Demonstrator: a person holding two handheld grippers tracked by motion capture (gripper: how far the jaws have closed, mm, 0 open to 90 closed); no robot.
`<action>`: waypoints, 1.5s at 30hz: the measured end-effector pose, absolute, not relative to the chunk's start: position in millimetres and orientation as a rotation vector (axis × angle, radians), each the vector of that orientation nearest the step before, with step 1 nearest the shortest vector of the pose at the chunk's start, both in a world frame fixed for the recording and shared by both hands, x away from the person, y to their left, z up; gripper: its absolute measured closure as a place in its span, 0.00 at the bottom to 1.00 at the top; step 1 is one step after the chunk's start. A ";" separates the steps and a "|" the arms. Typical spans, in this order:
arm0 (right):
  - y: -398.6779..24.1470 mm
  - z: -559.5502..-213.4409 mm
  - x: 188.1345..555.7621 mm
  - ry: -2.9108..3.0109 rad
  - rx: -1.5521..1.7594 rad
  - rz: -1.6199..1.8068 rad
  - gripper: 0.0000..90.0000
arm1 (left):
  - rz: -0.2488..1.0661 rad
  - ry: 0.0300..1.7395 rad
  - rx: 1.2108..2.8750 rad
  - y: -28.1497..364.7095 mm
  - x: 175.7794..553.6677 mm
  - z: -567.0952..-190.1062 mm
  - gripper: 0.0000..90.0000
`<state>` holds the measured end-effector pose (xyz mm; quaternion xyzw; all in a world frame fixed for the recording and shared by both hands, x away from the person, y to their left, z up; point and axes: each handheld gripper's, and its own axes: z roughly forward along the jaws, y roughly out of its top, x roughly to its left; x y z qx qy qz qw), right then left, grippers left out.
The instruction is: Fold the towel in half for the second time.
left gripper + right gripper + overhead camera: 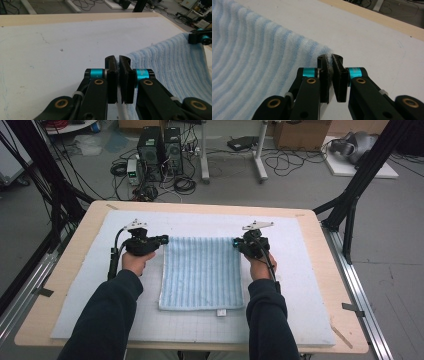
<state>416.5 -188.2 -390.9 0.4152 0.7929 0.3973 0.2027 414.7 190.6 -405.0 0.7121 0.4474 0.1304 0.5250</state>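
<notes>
A light blue striped towel lies spread on the white mat; its far edge is lifted a little at both corners. My left gripper is shut on the towel's far left corner. In the left gripper view its jaws pinch the white hem, and the towel runs off to the right towards the other gripper. My right gripper is shut on the far right corner. In the right gripper view the jaws clamp the cloth edge and the towel drapes away to the left.
The mat covers most of a wooden table, with bare wood along its rim. Black frame posts stand at both sides of the table. Computer towers and cables sit on the floor beyond the far edge.
</notes>
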 end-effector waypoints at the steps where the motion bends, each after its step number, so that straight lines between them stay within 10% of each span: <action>1: -188.8 -391.2 414.9 2.207 1.160 1.123 0.95 | 0.315 1.069 1.705 190.4 413.1 -404.7 0.95; 45: -214.1 -420.9 284.6 2.239 1.015 1.322 0.92 | 0.222 0.855 1.719 196.8 275.6 -432.8 0.93</action>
